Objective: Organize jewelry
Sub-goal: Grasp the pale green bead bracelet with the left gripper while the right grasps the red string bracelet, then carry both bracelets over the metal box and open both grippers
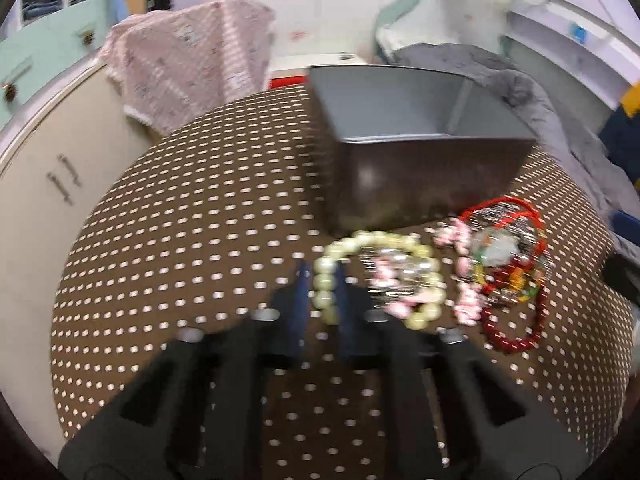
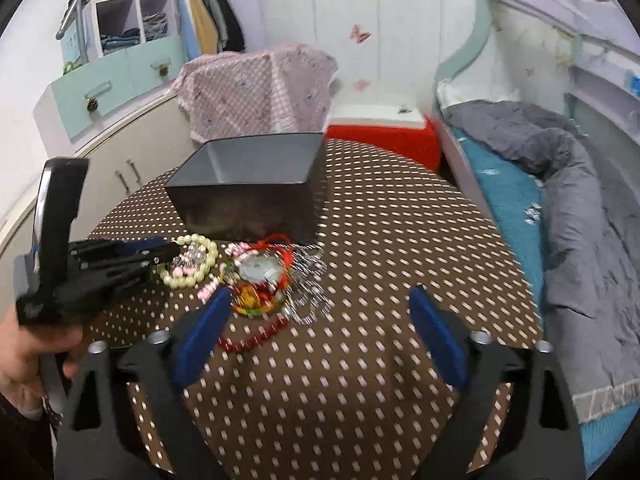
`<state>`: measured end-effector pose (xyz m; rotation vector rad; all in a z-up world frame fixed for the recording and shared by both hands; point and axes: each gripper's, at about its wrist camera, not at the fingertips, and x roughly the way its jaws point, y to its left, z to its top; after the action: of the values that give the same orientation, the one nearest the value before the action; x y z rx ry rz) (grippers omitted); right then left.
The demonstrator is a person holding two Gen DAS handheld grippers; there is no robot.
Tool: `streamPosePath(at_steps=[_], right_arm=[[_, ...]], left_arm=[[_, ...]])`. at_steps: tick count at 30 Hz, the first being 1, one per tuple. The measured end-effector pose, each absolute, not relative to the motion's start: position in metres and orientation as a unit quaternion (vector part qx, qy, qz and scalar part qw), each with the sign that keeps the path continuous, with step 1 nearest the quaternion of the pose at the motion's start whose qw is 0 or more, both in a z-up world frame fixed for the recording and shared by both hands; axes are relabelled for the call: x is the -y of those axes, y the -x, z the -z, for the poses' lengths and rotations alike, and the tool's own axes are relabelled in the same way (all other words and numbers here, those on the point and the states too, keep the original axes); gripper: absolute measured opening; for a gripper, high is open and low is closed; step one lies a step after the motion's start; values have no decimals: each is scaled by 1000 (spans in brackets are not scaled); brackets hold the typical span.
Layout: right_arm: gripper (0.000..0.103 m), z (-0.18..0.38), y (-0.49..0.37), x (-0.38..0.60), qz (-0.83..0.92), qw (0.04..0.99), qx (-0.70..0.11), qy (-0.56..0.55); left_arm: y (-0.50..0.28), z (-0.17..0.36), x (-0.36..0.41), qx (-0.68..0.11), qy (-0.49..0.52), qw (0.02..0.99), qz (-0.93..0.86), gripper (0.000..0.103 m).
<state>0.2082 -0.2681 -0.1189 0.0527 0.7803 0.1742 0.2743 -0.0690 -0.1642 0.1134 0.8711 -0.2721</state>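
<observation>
The left gripper (image 1: 323, 286), black-framed with blue pads, points steeply down with its jaws drawn tight on a strand of pale cream pearl beads (image 1: 325, 284). The right gripper (image 2: 320, 316) tilts down too, its blue pads (image 2: 204, 336) standing wide apart over nothing. In the right wrist view, a bare hand (image 2: 24, 360) at eight o'clock grips the left tool's handle.

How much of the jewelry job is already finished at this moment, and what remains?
Done: nothing yet; the visible part of the grey box holds no jewelry. In hand: the left claw is shut on the pale pearl bracelet, which lies on the dotted table. Left: the red bead bracelet, pink pieces and tangled pile lie beside the box; the right claw is open with nothing between its fingers.
</observation>
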Motion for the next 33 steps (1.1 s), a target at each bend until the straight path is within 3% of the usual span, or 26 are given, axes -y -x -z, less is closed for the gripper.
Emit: streamPosePath(at_steps=[2,5,7,8,17,33], right_arm=[[67,126,-227,261,-97,912,-399,-15],[37,139,-247,251,-123,894,-431,-4],[11,136,-246,247,-134,895,-426,3],[7,134,-244,247,-138,896,-423,4],[6,74,-206,273,-190,910,-364,-51],[6,12,-188,265,-209,927,-309,-34]], left_arm=[[-270,162,68,-414,-43,897,146,9],[-256,154,63,-400,-34,904,148,9],[-246,148,56,-391,-27,907,151,9],[-242,145,52,-387,-25,909,151,9],[-215,102,31,-329,-17,930,163,9],[-191,35,24,-268,-3,942,202,9]])
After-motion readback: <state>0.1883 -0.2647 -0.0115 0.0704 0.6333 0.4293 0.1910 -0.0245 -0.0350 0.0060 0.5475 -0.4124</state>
